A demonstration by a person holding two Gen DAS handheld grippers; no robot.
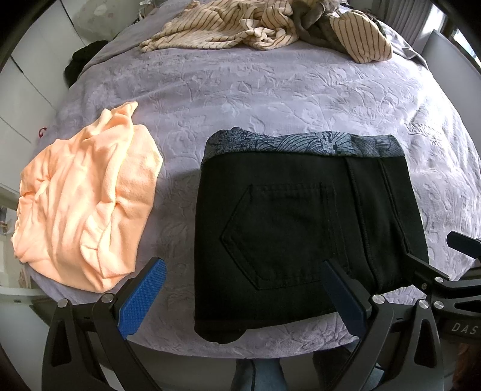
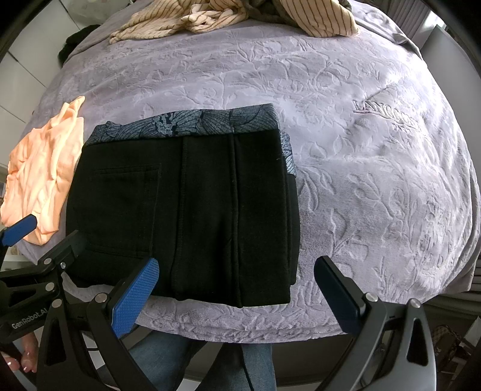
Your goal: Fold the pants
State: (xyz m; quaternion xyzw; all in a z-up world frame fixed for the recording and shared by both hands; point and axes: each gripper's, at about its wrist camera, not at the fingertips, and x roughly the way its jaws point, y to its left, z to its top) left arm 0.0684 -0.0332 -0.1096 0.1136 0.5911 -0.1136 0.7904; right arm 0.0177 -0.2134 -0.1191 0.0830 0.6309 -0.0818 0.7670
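Lavender embossed bedspread covers the bed. Black pants lie folded into a compact rectangle near the front edge, back pocket up, on a blue-grey leaf-print garment that shows along the far side. Peach garment sits crumpled to the left, apart from the pants. Striped cream clothes are piled at the far end, possibly with a grey item mixed in. Left claw is spread wide, gripping nothing; right claw likewise gapes empty at the pants' near edge.
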